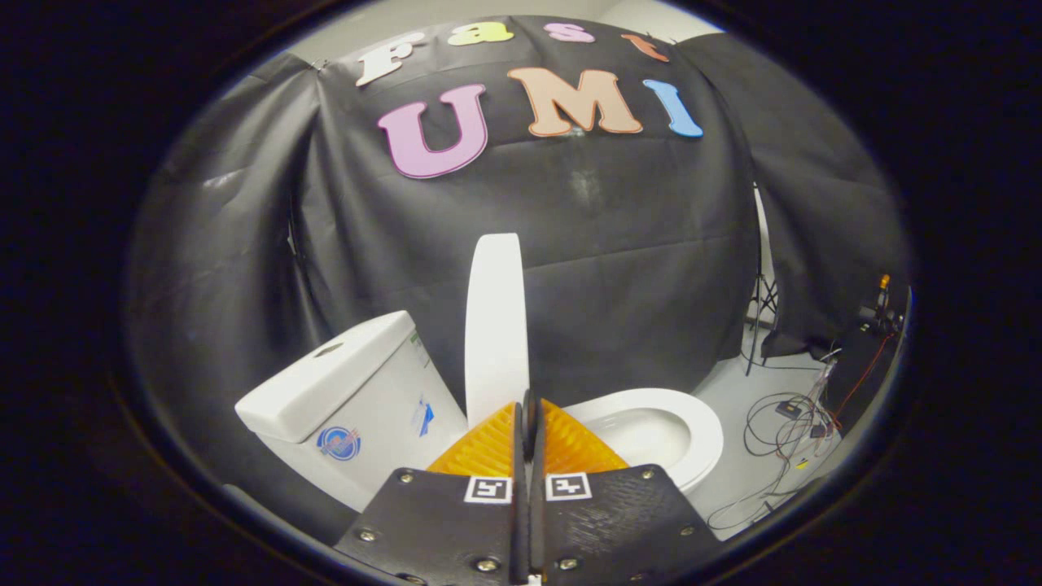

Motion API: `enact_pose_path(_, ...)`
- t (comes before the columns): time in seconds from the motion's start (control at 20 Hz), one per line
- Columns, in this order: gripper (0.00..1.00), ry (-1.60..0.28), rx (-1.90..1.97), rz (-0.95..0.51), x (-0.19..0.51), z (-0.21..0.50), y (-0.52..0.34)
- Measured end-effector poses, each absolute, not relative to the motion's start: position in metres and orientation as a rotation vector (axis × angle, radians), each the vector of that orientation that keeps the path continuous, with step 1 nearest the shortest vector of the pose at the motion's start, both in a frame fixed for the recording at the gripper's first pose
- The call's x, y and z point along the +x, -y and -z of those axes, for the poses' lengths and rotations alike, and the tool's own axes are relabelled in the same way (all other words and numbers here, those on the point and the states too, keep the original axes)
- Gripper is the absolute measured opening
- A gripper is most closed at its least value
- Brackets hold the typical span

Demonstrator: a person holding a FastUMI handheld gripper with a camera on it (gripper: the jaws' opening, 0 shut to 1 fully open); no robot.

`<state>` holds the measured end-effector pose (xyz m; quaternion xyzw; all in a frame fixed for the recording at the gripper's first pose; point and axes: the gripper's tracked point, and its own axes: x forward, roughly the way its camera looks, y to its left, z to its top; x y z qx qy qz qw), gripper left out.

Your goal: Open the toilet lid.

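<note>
A white toilet (651, 439) stands against the booth's black cloth wall (635, 268), its lid (495, 317) raised to near upright and seen edge-on, rising straight ahead of the gripper (529, 411). The lid's lower edge sits right at the fingertips, and the two fingers are drawn together with only a thin slit between them; whether they pinch the lid's rim or simply rest closed against it cannot be told from this angle, since the tips cover the contact point.

To one side of the lid is the tank (350, 399) (a round sticker on its face, a flush button on top), set slightly apart from the standing lid, so the lid has not yet come to lean on it. On the other side lies the seat ring (692, 431), flat on the bowl and fully exposed, which suggests the opening is largely done and what remains is to tip the lid past upright to rest toward the tank. Held this way, near the balance point, the lid could fall either way if let go too soon.

Beyond the bowl, on the pale floor (733, 472), loose cables (781, 423) trail toward a stand's legs (761, 317) by the cloth, well clear of the work.
</note>
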<state>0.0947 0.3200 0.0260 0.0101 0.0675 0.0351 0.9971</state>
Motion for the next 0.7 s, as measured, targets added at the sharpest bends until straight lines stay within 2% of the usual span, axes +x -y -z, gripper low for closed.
enact_pose_path(0.7,0.02,-0.113,-0.075,-0.185,0.087,-0.022,-0.377)
